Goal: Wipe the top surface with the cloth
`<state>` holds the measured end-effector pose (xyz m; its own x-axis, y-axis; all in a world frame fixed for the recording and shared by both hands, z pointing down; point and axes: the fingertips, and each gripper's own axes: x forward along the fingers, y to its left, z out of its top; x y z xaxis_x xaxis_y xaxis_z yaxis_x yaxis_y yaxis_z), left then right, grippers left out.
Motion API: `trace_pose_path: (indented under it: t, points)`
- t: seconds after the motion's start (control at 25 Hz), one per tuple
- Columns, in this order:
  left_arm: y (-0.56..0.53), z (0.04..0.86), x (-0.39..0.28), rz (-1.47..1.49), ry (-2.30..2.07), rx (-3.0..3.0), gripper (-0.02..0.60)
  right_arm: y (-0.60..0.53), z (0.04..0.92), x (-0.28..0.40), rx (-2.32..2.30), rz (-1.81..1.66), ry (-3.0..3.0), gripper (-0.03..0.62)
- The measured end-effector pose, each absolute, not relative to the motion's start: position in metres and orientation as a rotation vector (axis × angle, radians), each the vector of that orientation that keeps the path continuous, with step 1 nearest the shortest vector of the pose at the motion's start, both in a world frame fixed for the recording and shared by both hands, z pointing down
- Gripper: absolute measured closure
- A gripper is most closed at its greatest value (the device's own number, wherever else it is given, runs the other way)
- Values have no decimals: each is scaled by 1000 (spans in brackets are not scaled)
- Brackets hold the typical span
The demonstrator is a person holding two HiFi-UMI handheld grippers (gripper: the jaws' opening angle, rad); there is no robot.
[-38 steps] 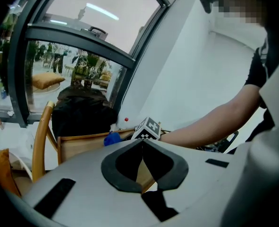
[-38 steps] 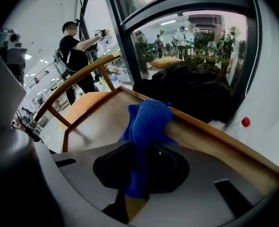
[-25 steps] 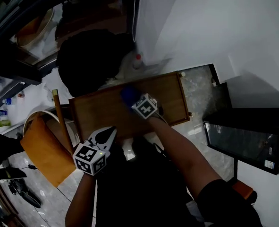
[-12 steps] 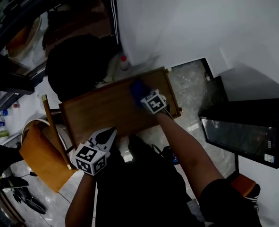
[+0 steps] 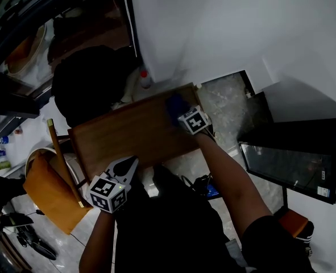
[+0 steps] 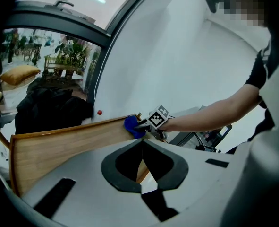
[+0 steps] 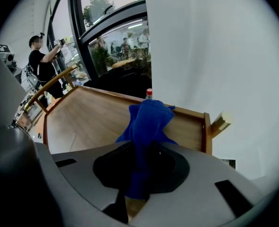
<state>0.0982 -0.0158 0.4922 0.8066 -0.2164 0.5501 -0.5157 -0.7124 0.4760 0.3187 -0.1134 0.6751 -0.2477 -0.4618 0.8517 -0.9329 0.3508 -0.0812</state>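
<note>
The blue cloth is pinched between the jaws of the right gripper, which are pressed onto its trailing end. The bunched front of the cloth is laid on the wooden table top, at the far right corner, just inside the raised wooden rim that bounds the right end. In the head view the right gripper is seen over that same corner, with its marker cube above the right end of the table top and the person's forearm stretched across the near edge behind it.

The left gripper is held at the near edge of the table top, towards the middle of its length. Its jaws are brought together at the tips and nothing is held between them — only the edge of the table top and pale floor are seen through the small gap behind the tips. Whether it touches the wood cannot be told.

Beyond the far edge of the table top a small red-capped bottle is stood against the white wall, just behind the cloth. A dark bulky heap is set past the far left corner. An orange seat is placed off the left end, and a black glass-fronted cabinet off the right end — well apart from the table top. Another person is seen standing farther off, past the left end.
</note>
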Motion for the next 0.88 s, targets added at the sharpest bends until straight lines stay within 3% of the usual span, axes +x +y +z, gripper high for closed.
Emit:
trace_pose_path:
  t: [0.44, 0.88]
  points:
    - [-22, 485, 108, 580, -541, 2373, 569, -111, 669, 371, 1298, 716, -1662, 528]
    - [-21, 471, 47, 523, -641, 2375, 569, -103, 662, 386, 1377, 770, -1552, 528]
